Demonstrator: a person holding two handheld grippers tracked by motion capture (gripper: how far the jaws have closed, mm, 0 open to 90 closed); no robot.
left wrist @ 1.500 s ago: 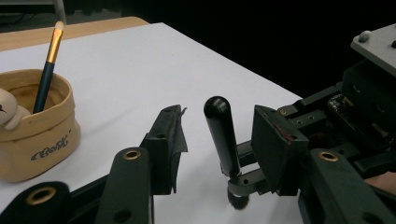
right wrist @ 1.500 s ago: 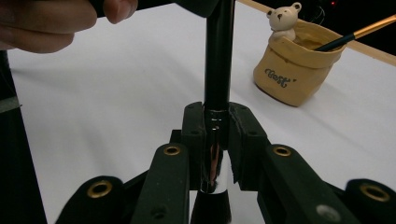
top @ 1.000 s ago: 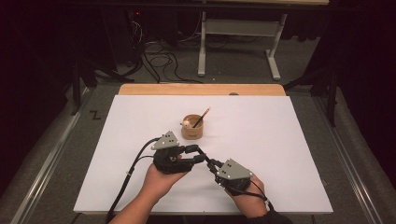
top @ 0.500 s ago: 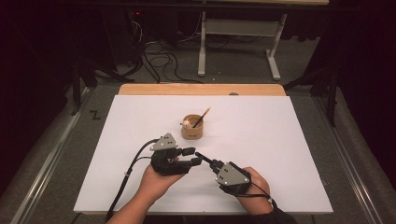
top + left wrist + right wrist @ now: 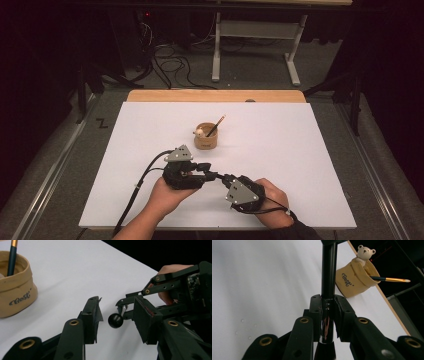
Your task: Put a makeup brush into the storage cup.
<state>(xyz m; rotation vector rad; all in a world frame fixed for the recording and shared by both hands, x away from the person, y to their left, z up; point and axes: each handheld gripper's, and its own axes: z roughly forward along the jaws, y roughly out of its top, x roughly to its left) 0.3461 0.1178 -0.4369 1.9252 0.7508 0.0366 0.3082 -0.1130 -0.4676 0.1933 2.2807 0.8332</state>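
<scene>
Bottom centre of high view: right gripper [image 5: 225, 178] clenched on a black pen [image 5: 328, 277], ball end [image 5: 115, 320] sitting between left gripper's [image 5: 117, 315] jaws, which have just been closing but aren't touching yet. Handover half done; pouch [image 5: 205, 136] w/ brush farther up, mid-frame, prob. the destination.

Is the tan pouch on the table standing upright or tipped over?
Upright. The pouch stands on its base with its mouth facing up, and a brush leans out of it beside a small bear.

A tan fabric pouch [image 5: 205, 137] is standing at twelve o'clock on the white table [image 5: 300, 150], holding a brush [image 5: 216, 126] and, apparently, a bear figurine [image 5: 365, 252].
</scene>
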